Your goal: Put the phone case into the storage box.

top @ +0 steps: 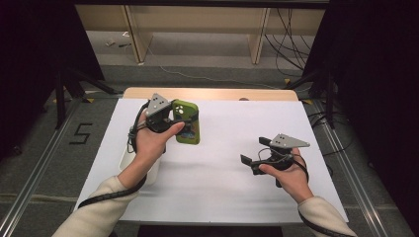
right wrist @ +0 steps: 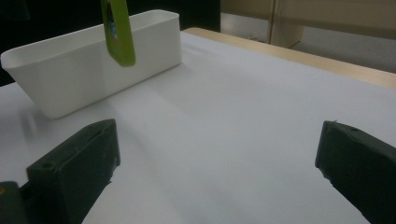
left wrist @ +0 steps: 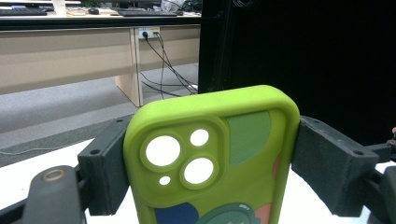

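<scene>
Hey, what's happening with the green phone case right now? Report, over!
Left gripper shut on green phone case, held above the table. Right gripper open, holding nothing. White bin beside the case. Nothing in the way.

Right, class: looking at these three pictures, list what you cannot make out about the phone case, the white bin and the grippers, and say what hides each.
- Phone case: lower part cut off by the left gripper view's bottom edge; in the right gripper view its top is cut off.
- White bin: inside hidden by its near wall; in the high view the person's left forearm covers most of it.
- Left gripper: jaws largely hidden by hand and case in the high view.
- Right gripper: open, jaw tips cut off below.
</scene>
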